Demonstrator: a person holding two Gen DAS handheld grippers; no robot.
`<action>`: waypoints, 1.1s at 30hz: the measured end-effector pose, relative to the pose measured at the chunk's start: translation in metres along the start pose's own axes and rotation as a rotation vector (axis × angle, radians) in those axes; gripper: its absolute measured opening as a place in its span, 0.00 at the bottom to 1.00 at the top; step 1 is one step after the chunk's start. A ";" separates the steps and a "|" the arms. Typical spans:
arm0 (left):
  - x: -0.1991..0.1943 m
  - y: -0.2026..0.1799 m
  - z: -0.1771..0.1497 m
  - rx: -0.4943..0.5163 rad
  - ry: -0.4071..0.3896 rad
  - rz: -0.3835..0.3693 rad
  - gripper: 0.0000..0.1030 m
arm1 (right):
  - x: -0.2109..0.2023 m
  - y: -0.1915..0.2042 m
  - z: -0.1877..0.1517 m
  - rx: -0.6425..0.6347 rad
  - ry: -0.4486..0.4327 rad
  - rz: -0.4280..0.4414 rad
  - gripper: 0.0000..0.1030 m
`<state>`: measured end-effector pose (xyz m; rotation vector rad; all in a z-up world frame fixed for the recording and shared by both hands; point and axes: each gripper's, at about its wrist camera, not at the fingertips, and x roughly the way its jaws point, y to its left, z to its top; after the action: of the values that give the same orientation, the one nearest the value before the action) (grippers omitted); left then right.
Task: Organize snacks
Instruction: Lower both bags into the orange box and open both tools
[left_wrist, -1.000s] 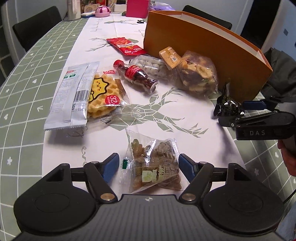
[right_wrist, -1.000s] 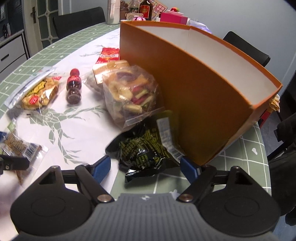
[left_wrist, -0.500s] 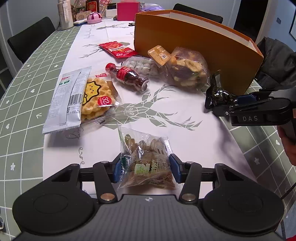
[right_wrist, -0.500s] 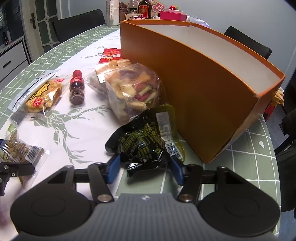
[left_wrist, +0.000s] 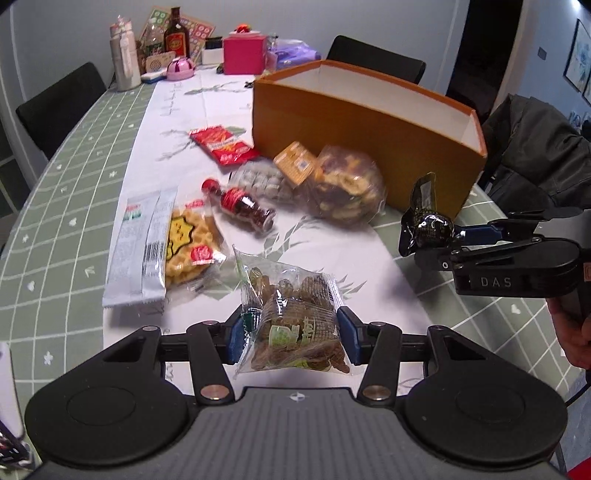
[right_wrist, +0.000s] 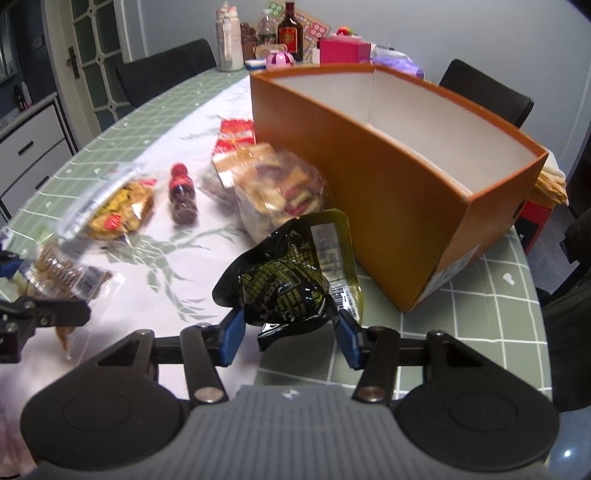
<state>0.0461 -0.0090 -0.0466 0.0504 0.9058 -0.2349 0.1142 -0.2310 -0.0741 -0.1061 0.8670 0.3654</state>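
My left gripper (left_wrist: 291, 338) is shut on a clear bag of brown snacks (left_wrist: 295, 325) and holds it above the table. My right gripper (right_wrist: 288, 334) is shut on a black and yellow snack packet (right_wrist: 288, 284), lifted near the corner of the open orange box (right_wrist: 388, 184). In the left wrist view the right gripper (left_wrist: 439, 236) with its black packet (left_wrist: 424, 225) hangs in front of the orange box (left_wrist: 369, 133). The box looks empty inside as far as I can see.
On the white runner lie a waffle packet (left_wrist: 188, 240), a silver wrapper (left_wrist: 140, 243), a small cola bottle (left_wrist: 240, 205), a red packet (left_wrist: 221, 144), a bag of mixed crackers (left_wrist: 347, 184) and a bag of pale sweets (left_wrist: 258, 181). Bottles and a pink box (left_wrist: 243, 55) stand at the far end.
Both grippers closed on their packets and lifted them off the table. The views now sit higher, showing more of the box's inside.
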 end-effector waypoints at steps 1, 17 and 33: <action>-0.004 -0.003 0.004 0.008 -0.002 -0.006 0.56 | -0.005 0.000 0.003 0.002 -0.004 0.006 0.51; -0.035 -0.039 0.103 0.094 -0.120 -0.129 0.56 | -0.083 -0.031 0.072 -0.038 -0.143 -0.025 0.51; 0.054 -0.060 0.187 0.092 -0.163 -0.140 0.56 | -0.011 -0.094 0.125 0.050 -0.015 -0.049 0.51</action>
<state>0.2095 -0.1035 0.0295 0.0527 0.7369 -0.4053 0.2315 -0.2920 0.0097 -0.0783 0.8563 0.2981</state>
